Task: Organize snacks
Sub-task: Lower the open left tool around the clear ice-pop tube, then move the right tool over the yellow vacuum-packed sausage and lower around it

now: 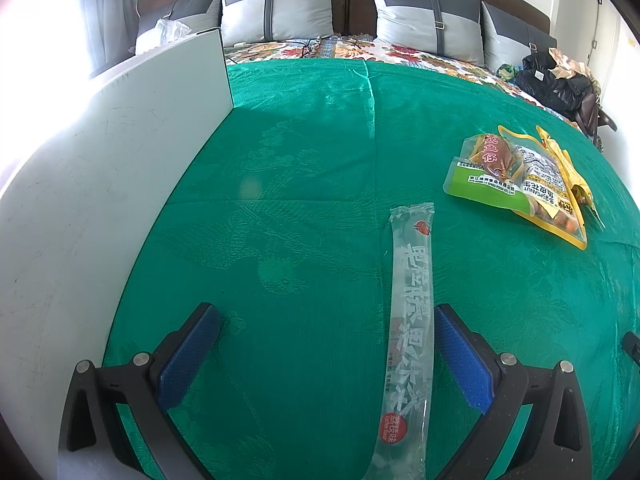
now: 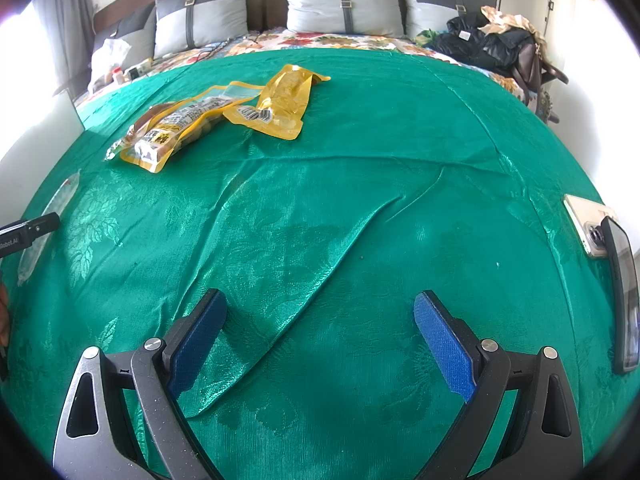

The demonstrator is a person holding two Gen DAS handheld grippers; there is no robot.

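Observation:
A long clear jelly stick packet [image 1: 410,320] lies on the green cloth [image 1: 304,168], running between my left gripper's [image 1: 326,314] open fingers, close to the right pad [image 1: 460,360]. It also shows at the left edge of the right wrist view [image 2: 52,216]. A green squid snack pack [image 1: 486,172] lies on a yellow peanut pack [image 1: 552,196] at the right. In the right wrist view the peanut pack [image 2: 176,128] and a second yellow pack [image 2: 280,102] lie far ahead to the left. My right gripper [image 2: 320,304] is open and empty over the cloth.
A white board or box wall [image 1: 100,184] stands along the left. Two phones [image 2: 608,256] lie at the right edge of the cloth. Pillows [image 2: 340,4], a floral sheet and dark clothes [image 2: 492,44] are at the back. The cloth has a raised fold [image 2: 320,264].

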